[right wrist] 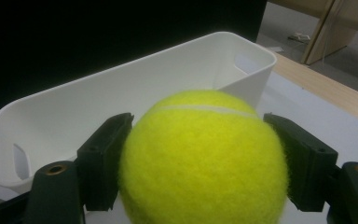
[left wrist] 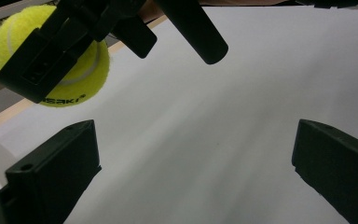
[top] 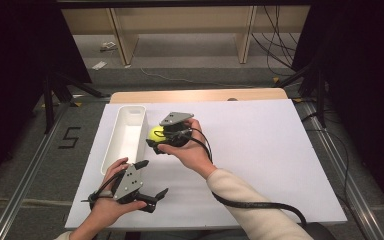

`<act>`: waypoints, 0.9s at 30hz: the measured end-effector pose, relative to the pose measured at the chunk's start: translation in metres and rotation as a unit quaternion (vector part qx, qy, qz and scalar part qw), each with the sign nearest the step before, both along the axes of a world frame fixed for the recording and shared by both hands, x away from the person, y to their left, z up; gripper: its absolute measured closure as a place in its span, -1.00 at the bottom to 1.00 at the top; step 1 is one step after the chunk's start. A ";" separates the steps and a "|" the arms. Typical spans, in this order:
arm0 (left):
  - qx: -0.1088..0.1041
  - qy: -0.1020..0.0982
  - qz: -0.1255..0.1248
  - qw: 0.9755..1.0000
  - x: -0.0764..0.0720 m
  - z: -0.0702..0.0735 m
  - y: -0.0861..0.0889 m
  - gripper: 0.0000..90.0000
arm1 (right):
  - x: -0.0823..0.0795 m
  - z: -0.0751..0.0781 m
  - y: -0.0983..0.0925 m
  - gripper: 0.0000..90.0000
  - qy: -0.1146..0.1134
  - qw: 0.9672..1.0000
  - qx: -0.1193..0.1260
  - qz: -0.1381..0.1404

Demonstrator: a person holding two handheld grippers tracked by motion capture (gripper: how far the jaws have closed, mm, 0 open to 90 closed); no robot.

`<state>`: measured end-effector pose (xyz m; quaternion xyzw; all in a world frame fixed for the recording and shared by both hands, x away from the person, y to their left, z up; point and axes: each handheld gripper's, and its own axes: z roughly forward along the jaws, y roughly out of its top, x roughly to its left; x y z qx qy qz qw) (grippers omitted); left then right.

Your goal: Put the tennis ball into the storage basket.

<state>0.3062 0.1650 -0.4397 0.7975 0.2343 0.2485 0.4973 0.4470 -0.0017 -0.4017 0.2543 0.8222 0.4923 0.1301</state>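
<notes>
Tennis ball point(right wrist: 205, 161): we are clamping it in the right gripper point(top: 156, 139), just beside the white bin point(top: 125, 135).
Left gripper point(top: 147, 181): we are holding it wide, empty.
Next: we are easing over the bin's rim.

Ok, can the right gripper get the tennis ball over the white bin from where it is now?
Probably yes. The right gripper is shut on the tennis ball, right beside the white bin, whose open top looks empty with nothing between them. The left gripper sits open, nearer the person and out of the way.
</notes>
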 end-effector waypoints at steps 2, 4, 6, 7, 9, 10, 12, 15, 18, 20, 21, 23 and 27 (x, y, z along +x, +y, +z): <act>0.000 0.001 0.000 1.000 0.000 0.000 0.000 -1.00 | 0.000 0.001 0.001 -0.40 0.000 1.000 0.001 0.000; -0.001 0.001 -0.001 1.000 0.000 0.000 0.000 -1.00 | 0.000 0.002 0.001 -0.40 -0.001 1.000 0.001 0.000; -0.001 0.001 -0.001 1.000 0.000 0.000 -0.001 -1.00 | 0.000 0.003 0.002 -0.40 -0.001 1.000 0.001 0.001; -0.001 0.002 -0.001 1.000 0.000 0.000 -0.001 -1.00 | 0.001 0.003 0.003 -0.40 -0.005 1.000 -0.001 0.003; -0.001 0.001 -0.001 1.000 0.000 0.000 0.000 -1.00 | 0.001 0.005 0.004 -0.40 -0.007 1.000 -0.002 0.005; -0.001 0.001 -0.001 1.000 0.000 0.000 0.000 -1.00 | 0.001 0.006 0.004 -0.40 -0.007 1.000 -0.001 0.004; 0.000 0.001 -0.001 1.000 0.000 0.000 0.000 -1.00 | 0.001 0.007 0.005 -0.40 -0.007 1.000 0.000 0.004; -0.001 0.001 -0.001 1.000 0.000 0.000 -0.001 -1.00 | 0.002 0.007 0.005 -0.40 -0.005 1.000 -0.002 0.004; -0.001 0.001 -0.002 1.000 0.000 0.000 -0.001 -1.00 | 0.003 0.007 0.006 -0.40 -0.005 1.000 -0.001 0.005; -0.001 0.002 -0.001 1.000 0.000 0.000 -0.001 -1.00 | 0.003 0.008 0.007 -0.40 -0.006 1.000 -0.002 0.005; -0.001 0.001 -0.002 1.000 0.000 0.000 -0.001 -1.00 | 0.004 0.008 0.008 -0.40 -0.007 1.000 -0.001 0.006; -0.001 0.001 -0.002 1.000 0.000 0.000 -0.001 -1.00 | 0.004 0.009 0.009 -0.40 -0.007 1.000 -0.003 0.007; -0.001 0.001 -0.002 1.000 0.000 0.000 -0.001 -1.00 | 0.005 0.010 0.011 -0.40 -0.007 1.000 -0.004 0.008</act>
